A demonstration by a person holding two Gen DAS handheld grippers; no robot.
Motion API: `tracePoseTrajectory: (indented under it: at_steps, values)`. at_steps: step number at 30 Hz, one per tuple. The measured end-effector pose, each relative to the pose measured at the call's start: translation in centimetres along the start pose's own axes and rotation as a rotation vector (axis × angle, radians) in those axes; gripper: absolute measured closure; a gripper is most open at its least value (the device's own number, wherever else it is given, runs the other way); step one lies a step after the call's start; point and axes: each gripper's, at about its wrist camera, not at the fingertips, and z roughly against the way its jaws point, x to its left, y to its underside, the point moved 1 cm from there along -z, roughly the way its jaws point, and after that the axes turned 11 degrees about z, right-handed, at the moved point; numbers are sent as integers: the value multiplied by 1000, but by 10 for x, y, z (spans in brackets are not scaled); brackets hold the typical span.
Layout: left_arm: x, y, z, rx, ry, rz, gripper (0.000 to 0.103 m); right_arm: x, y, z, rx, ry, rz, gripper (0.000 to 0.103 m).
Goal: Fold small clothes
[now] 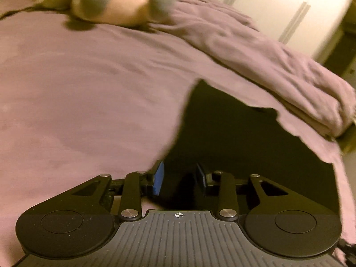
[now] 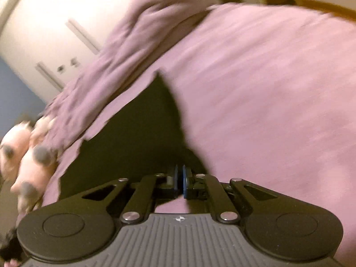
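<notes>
A: Where is the dark garment [image 1: 233, 138] lying?

B: It is lying on the pink bedsheet [image 1: 77, 89], near the folded mauve blanket [image 1: 267, 55]. A pink plush toy [image 1: 120, 0] is sitting further back.

A: What is the left gripper [image 1: 179, 179] doing?

B: Its jaws are standing apart, with the garment's edge lying between the blue pads [image 1: 158, 178], not pinched.

A: And the right gripper [image 2: 180, 181]?

B: Its jaws are pressing nearly together at the garment's [image 2: 133, 133] corner. Whether cloth is caught between them, I cannot tell.
</notes>
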Motion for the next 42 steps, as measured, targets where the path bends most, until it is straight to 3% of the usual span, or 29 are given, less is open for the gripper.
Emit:
tracePoseTrajectory:
  at_steps: [1,3,4,8,11,12,13,15,17,20,21,23,25,29,34,36,38,42]
  values:
    - [7,1,4,6,-30,16,59,-3,-2,7,4,-1,-1,92]
    - [18,2,9,43,-11,77,59,4,-4,16,21,104,92,70]
    - [23,2,11,69,15,120,59,8,-4,20,21,113,124,70]
    - [28,2,10,161,146,244,58,14,-3,25,6,-30,38,68]
    - [25,6,-7,229,178,285,58,24,0,8,46,-54,52,68]
    - [27,8,-12,236,165,313,59,25,2,1,59,-48,44,72]
    - [29,9,-15,230,176,340,61,25,2,-3,64,-34,39,83]
    - [33,7,-18,208,188,383,72,26,-2,-6,46,-6,38,96]
    - [36,2,-19,187,196,389,92,21,-3,-5,30,42,38,102]
    - [37,-4,-10,130,233,375,93,17,-5,3,21,100,76,103]
    - [37,-5,-9,128,239,368,93,21,-6,5,18,171,137,97]
    - [37,-4,-12,140,228,342,85,29,-5,13,0,248,215,96]
    - [38,-2,-19,163,206,343,79,38,-5,23,-57,216,242,96]
    - [41,-4,-29,182,261,424,67,78,4,23,-85,165,369,96]
    - [34,-11,-42,209,302,466,66,146,30,-6,-54,84,617,96]
    - [33,-12,-50,221,305,478,67,170,38,-20,-52,38,668,96]
    - [32,-12,-56,221,316,500,79,189,44,-34,-46,18,698,96]
    - [32,-13,-60,210,353,538,86,212,52,-66,-30,-1,733,96]
